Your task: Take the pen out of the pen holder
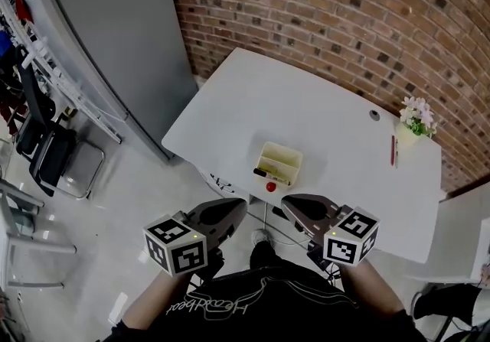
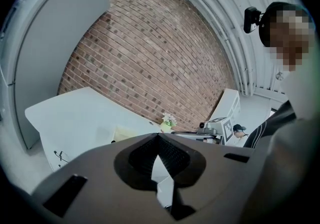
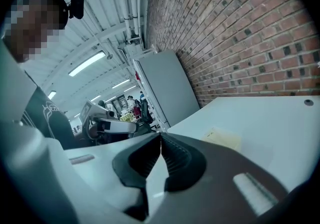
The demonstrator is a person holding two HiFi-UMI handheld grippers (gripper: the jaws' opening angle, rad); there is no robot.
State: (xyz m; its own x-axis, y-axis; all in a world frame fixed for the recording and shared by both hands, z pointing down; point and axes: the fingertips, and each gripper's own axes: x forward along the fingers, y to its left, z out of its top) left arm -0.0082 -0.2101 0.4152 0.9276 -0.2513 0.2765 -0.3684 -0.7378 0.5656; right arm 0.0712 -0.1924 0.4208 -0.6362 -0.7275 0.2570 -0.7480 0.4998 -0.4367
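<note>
Nearby, pen holder sits near table edge; left tool, right tool closed.

Brick wall behind white table

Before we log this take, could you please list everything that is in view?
table: one, white, centre
pen holder: one, pale yellow, near the table's front edge
black pen: one, at the holder's near side
red pen: one, flat on the table, right
flower pot: one, white and pink blooms, table's right end
round item: one, red, in front of the holder
brick wall: red-brown, behind
cabinet: one, grey, left
chair: black, far left
left gripper: grey, shut, empty
right gripper: grey, shut, empty
</note>
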